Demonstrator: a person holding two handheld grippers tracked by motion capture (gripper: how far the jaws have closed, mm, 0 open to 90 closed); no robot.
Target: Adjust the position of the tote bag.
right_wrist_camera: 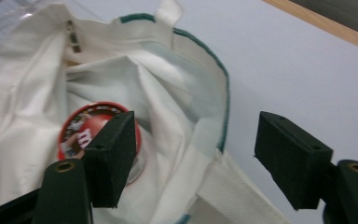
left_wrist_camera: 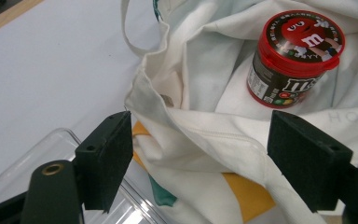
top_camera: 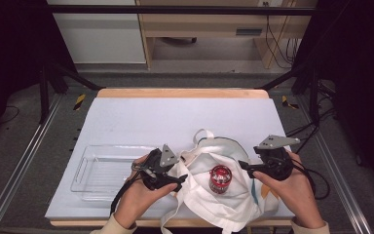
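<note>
Red-lidded candy jar (top_camera: 219,178) sits in cloth bag (top_camera: 224,204); both grippers (left (top_camera: 179,179), right (top_camera: 244,166)) gape empty.

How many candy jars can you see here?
1: a red-lidded candy jar stands inside the open white tote bag near the table's front edge. The bag's folds could hide more.
</note>
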